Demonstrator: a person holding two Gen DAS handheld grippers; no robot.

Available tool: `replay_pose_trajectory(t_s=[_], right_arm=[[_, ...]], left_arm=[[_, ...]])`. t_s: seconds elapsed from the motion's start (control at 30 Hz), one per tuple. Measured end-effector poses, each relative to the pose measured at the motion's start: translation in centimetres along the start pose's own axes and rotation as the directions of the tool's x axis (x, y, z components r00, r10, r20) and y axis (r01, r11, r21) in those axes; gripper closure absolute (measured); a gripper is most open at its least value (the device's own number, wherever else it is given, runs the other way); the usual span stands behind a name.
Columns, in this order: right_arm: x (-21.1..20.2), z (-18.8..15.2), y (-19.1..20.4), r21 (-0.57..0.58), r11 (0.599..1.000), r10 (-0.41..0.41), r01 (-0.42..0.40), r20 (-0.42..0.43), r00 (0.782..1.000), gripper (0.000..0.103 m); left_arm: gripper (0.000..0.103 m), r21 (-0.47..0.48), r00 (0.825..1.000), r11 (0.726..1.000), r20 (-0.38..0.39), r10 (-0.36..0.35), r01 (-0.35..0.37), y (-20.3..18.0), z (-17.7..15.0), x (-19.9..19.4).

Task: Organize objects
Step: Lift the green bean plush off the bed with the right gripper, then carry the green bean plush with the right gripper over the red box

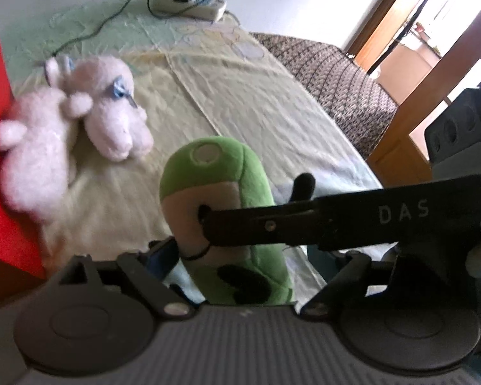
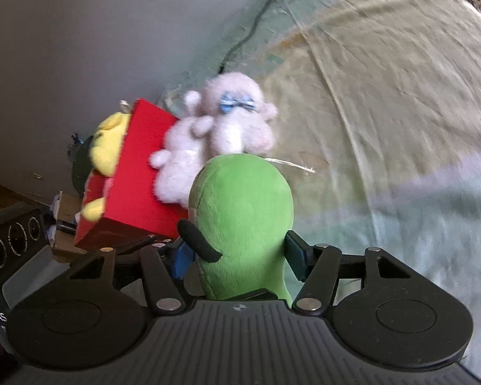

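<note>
A green plush toy (image 2: pixel 242 211) with a cream face and black patches sits between the blue pads of my right gripper (image 2: pixel 240 256), which is shut on it. The same green toy (image 1: pixel 215 192) stands in the left wrist view, between the fingers of my left gripper (image 1: pixel 237 256); whether the left one grips it I cannot tell. The other gripper's black finger (image 1: pixel 272 227) crosses in front of the toy's face. A pale pink plush (image 1: pixel 77 118) with a blue bow lies on the bed against a red box (image 1: pixel 0 160). The box (image 2: pixel 138 176) holds a yellow plush (image 2: pixel 107 147).
The bed (image 1: pixel 240 102) has a pale yellow-green sheet. A power strip with a charger (image 1: pixel 189 3) and cables lies at its far end. A dark patterned blanket (image 1: pixel 330 77) and a wooden door frame (image 1: pixel 417 102) are at the right. A grey wall (image 2: pixel 80 32) is beside the box.
</note>
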State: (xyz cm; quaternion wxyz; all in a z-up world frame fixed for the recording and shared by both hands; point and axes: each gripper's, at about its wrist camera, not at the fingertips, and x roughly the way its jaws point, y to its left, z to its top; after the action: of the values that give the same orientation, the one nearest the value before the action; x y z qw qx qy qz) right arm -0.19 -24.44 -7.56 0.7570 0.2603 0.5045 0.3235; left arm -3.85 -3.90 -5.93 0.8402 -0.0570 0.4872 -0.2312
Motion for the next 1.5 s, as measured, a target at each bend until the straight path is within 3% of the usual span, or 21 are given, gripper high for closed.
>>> replay_pose_trajectory(t_s=[0.2,0.37,0.8,0.97,1.13,1.5], right_arm=[[-0.9,-0.4,4.3,-0.045,0.998,0.039,-0.035,0.081,0.996,0.04],[-1.0,-0.8,8.8,-0.113,0.992,0.08,-0.064,0.14,0.987,0.04],[2.1,-1.2,18.1,-0.23,0.956,0.235,-0.183,0.227,0.945,0.04],[5.1,-0.6,20.9,-0.271,0.939,0.274,-0.212,0.217,0.937,0.04],[9.1,0.3,22.8,-0.24,0.935,0.309,-0.263,0.182,0.933,0.04],[18.6,1.1,25.1,-0.164,0.947,0.288,-0.276,0.053,0.956,0.04]], left_arm=[[0.018,0.079,0.996,0.997,0.092,0.015,-0.022,0.3,0.1,-4.2],[0.018,0.069,0.983,0.998,0.181,-0.016,0.004,2.6,0.0,-9.0],[0.018,0.09,0.92,0.995,0.391,0.006,-0.045,8.8,-1.3,-19.7],[0.018,0.072,0.901,0.993,0.43,0.058,-0.099,11.6,-1.6,-22.1],[0.017,0.042,0.885,0.985,0.447,0.133,-0.169,15.1,-1.6,-23.5],[0.017,-0.095,0.875,0.95,0.373,0.31,-0.296,22.7,-2.0,-23.1]])
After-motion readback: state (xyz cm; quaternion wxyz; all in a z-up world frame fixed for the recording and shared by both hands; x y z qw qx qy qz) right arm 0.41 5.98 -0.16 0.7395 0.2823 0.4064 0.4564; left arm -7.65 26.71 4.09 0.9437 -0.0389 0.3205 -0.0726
